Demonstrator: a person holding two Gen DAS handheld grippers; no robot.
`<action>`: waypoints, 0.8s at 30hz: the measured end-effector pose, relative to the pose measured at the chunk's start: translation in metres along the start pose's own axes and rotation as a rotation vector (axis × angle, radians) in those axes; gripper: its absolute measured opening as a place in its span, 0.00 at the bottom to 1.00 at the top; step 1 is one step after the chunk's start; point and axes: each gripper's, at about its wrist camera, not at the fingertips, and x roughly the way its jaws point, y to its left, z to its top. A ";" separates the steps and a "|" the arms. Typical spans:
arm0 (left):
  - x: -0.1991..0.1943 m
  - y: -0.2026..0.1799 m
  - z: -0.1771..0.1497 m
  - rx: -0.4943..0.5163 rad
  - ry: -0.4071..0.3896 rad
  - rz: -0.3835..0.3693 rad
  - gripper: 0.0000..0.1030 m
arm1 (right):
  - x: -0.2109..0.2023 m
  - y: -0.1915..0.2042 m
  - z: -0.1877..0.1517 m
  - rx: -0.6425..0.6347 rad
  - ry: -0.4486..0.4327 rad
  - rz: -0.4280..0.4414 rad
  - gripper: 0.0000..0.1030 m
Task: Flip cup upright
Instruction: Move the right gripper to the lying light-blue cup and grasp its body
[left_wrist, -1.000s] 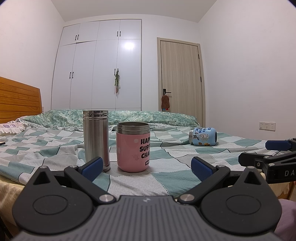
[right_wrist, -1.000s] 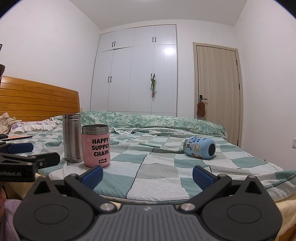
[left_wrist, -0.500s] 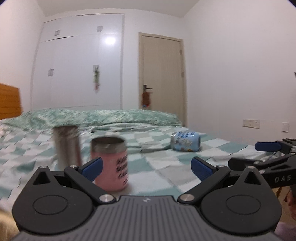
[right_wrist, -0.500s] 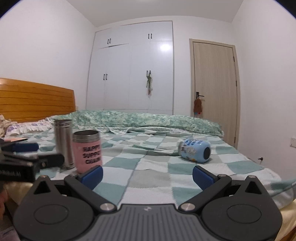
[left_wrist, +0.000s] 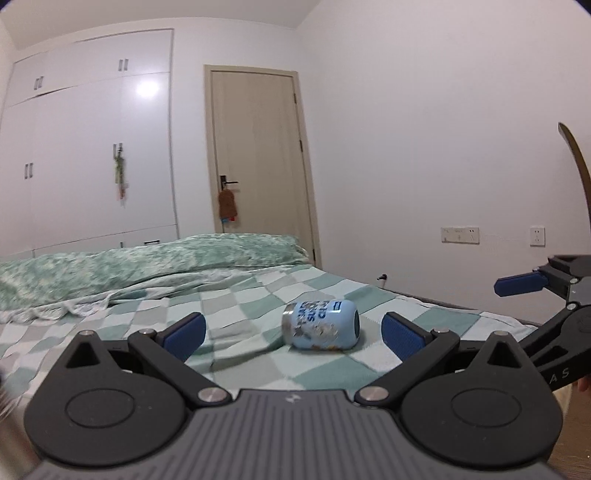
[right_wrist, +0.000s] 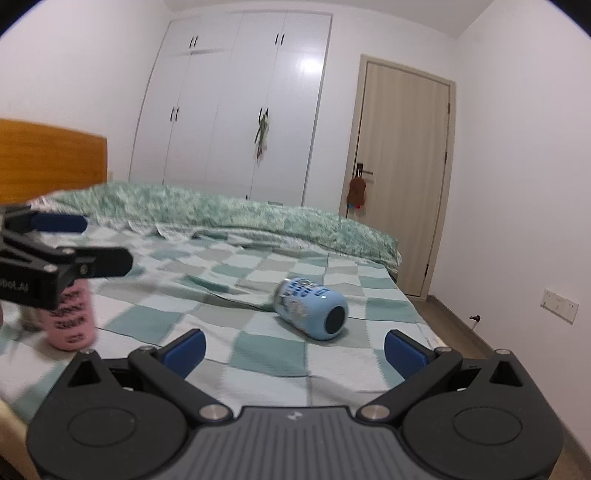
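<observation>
A light blue printed cup (left_wrist: 320, 325) lies on its side on the green checked bedspread (left_wrist: 236, 295). In the right wrist view the cup (right_wrist: 311, 308) shows its dark round end toward me. My left gripper (left_wrist: 291, 332) is open and empty, a short way in front of the cup, which shows between its blue pads (left_wrist: 184, 331). My right gripper (right_wrist: 293, 349) is open and empty, also short of the cup. The right gripper shows at the right edge of the left wrist view (left_wrist: 546, 295); the left gripper shows at the left of the right wrist view (right_wrist: 55, 258).
A pink cup (right_wrist: 70, 321) stands upright on the bed at the left, partly behind the left gripper, with a steel flask (right_wrist: 29, 317) barely visible beside it. A rumpled green quilt (right_wrist: 221, 218) lies along the far side. Wardrobe (right_wrist: 236, 110) and door (right_wrist: 402, 166) stand beyond the bed.
Both grippers have swung right and moved closer to the blue cup. The pink cup and steel flask have left the left wrist view. Both stay open.
</observation>
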 end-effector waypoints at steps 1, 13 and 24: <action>0.012 -0.001 0.002 0.003 0.007 -0.005 1.00 | 0.010 -0.004 0.004 -0.014 0.017 0.000 1.00; 0.132 0.023 -0.006 0.029 0.177 -0.028 1.00 | 0.156 -0.034 0.041 -0.174 0.209 0.093 1.00; 0.177 0.085 -0.026 0.059 0.318 -0.051 1.00 | 0.264 -0.009 0.056 -0.271 0.321 0.198 1.00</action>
